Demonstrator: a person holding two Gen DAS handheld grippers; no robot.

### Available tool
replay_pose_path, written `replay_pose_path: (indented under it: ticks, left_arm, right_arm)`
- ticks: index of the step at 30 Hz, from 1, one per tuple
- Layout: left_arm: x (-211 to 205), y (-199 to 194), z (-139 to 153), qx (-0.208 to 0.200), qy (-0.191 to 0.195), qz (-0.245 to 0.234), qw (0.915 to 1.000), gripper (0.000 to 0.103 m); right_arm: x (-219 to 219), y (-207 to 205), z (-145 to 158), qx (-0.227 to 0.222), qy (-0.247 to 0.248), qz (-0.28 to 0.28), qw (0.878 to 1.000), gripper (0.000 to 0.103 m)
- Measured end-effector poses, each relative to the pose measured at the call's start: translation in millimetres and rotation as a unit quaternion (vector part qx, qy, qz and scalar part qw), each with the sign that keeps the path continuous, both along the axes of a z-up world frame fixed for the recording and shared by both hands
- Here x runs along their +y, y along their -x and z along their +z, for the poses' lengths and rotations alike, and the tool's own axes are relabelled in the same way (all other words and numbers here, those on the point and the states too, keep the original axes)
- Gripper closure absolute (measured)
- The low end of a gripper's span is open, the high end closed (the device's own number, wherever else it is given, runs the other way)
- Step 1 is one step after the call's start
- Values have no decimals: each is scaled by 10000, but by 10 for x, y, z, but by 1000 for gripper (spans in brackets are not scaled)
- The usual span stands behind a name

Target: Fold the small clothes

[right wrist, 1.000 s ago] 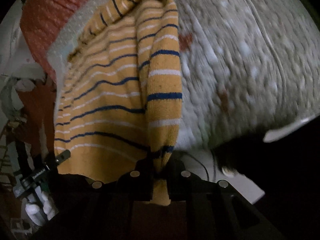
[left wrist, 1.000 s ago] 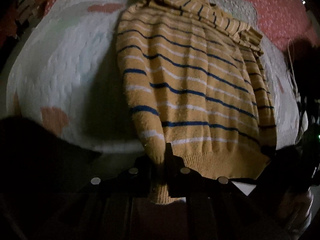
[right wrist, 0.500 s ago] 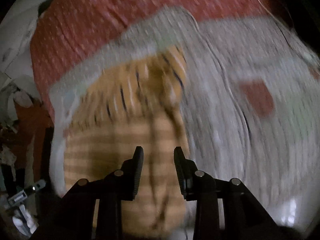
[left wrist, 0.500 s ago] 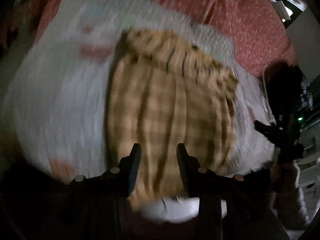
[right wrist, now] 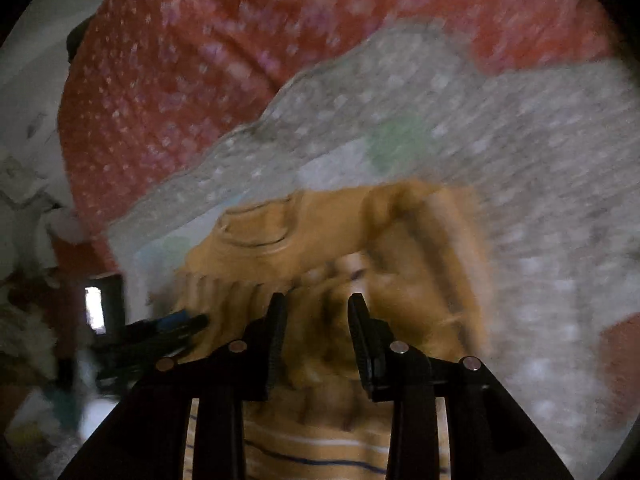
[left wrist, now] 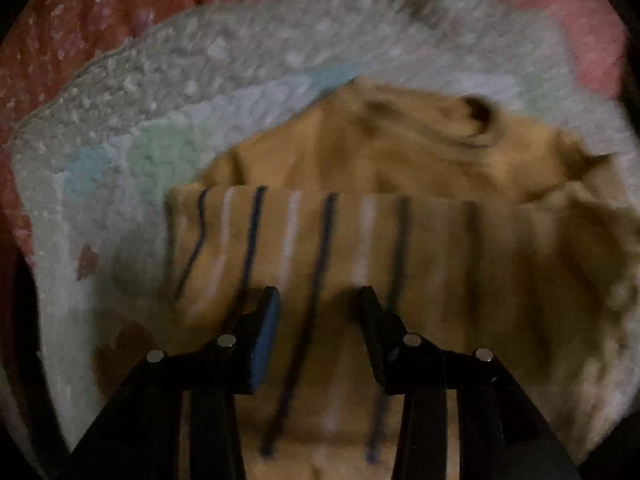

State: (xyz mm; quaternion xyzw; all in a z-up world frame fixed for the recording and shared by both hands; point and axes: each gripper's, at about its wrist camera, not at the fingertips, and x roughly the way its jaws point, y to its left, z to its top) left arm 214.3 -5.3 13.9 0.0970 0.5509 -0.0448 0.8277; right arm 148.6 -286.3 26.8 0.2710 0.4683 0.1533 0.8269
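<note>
Hovering over the near hem of the striped sweater (left wrist: pixel 320 248), left gripper (left wrist: pixel 319 300) opening on nothing, right gripper (right wrist: pixel 316 304) parted and empty, risking a fingertip dragging the folded-over layer off the collar (left wrist: pixel 472 120) onto the white quilt (left wrist: pixel 240 80) beyond.

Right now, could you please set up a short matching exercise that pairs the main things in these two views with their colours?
Things:
1. sweater
2. quilted blanket
3. bedspread
4. pad on the left gripper

Colours:
A. blue
B. red with small pale dots
C. mustard yellow with dark blue and white stripes
D. pale grey-white with pastel patches

Pairs: 1-C, 2-D, 3-B, 4-A
</note>
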Motion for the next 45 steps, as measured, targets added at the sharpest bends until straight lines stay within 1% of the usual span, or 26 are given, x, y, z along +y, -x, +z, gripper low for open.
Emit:
replay_pose_path:
  ticks: [2, 4, 5, 6, 7, 8, 10, 11, 12, 16, 17, 18, 19, 20, 21, 24, 26, 29, 32, 33, 36, 37, 39, 41, 43, 45]
  left_arm:
    - [71, -48, -2, -127, 71, 106, 9998, 56]
    - [106, -73, 6, -232, -47, 203, 9995, 55]
    - [118, -73, 6, -306, -150, 228, 9992, 55]
    - [142, -77, 4, -409, -316, 282, 9983, 55]
    - [176, -88, -5, -464, -442, 357, 9973, 55]
    - [238, -111, -31, -464, -523, 486, 9964, 55]
    - [361, -141, -37, -450, -432, 701, 9956, 54]
    - [414, -143, -19, -484, -472, 814, 9944, 53]
    - [458, -147, -3, -510, -510, 892, 9934, 53]
    - [801, -40, 104, -529, -351, 1300, 9895, 53]
    - [927, -18, 108, -518, -288, 1403, 9883, 53]
    - [1043, -19, 111, -477, -158, 1509, 9873, 53]
    - [1172, 11, 128, -413, 91, 1584, 9865, 53]
    - [1344, 54, 152, -322, 478, 1629, 9850, 53]
    - [1452, 67, 171, -272, 699, 1640, 9836, 53]
    - [1725, 150, 197, -128, 1235, 1504, 9808, 53]
    - [1884, 259, 217, 15, 1561, 1434, 9773, 53]
    - [1941, 632, 251, 205, 1980, 1413, 9697, 51]
    - [1771, 1192, 219, 475, 2367, 1393, 9604, 50]
    - [1743, 1381, 221, 477, 2422, 1382, 9591, 50]
    - [1609, 1786, 250, 323, 2281, 1268, 9648, 49]
    - [1578, 1898, 246, 326, 2303, 1256, 9644, 47]
    - [1543, 2169, 177, 522, 2652, 1346, 9533, 43]
    - [1525, 2367, 85, 625, 2805, 1427, 9471, 41]
    - [1458, 2603, 0, 708, 2828, 1398, 9463, 41]
    - [1373, 2775, -49, 795, 2743, 1294, 9496, 38]
  right_arm:
    - [35, -107, -214, 332, -355, 225, 9986, 69]
    - [-71, -100, -424, 578, -152, -73, 9982, 70]
    - [-150, -81, -476, 627, 73, -291, 9976, 84]
    - [-249, -41, -506, 590, 176, -456, 9971, 102]
    - [-304, 4, -492, 528, 237, -566, 9967, 101]
    - [-335, 68, -425, 391, 381, -685, 9962, 100]
    - [-303, 187, -175, 18, 1108, -882, 9899, 92]
    - [-289, 201, -107, -82, 1257, -894, 9880, 83]
    - [-252, 220, -2, -214, 1362, -858, 9867, 75]
    - [-92, 154, 151, -294, 1358, -537, 9888, 71]
    - [-41, 135, 157, -283, 1311, -475, 9898, 68]
    - [-10, 130, 157, -240, 1215, -436, 9913, 64]
    - [-10, 132, 143, -203, 1168, -462, 9919, 63]
    - [-22, 130, 134, -178, 1161, -512, 9918, 61]
    - [-65, 141, 120, -150, 1201, -603, 9908, 58]
    - [-266, 224, 68, -14, 1295, -909, 9874, 52]
    - [-408, 376, 6, 142, 1160, -1006, 9880, 52]
    - [-457, 738, -117, 420, 1063, -873, 9896, 50]
    - [-368, 1203, -242, 657, 775, -635, 9928, 50]
    - [-332, 1411, -301, 758, 639, -586, 9934, 50]
    - [-240, 1912, -508, 1080, 219, -507, 9926, 50]
    - [-211, 2077, -599, 1212, 97, -524, 9912, 50]
    - [-143, 2304, -776, 1410, -22, -477, 9888, 50]
    - [-68, 2460, -942, 1612, 56, -466, 9858, 50]
    - [35, 2549, -1038, 1664, 297, -288, 9852, 50]
    - [119, 2574, -1051, 1629, 567, -100, 9850, 49]
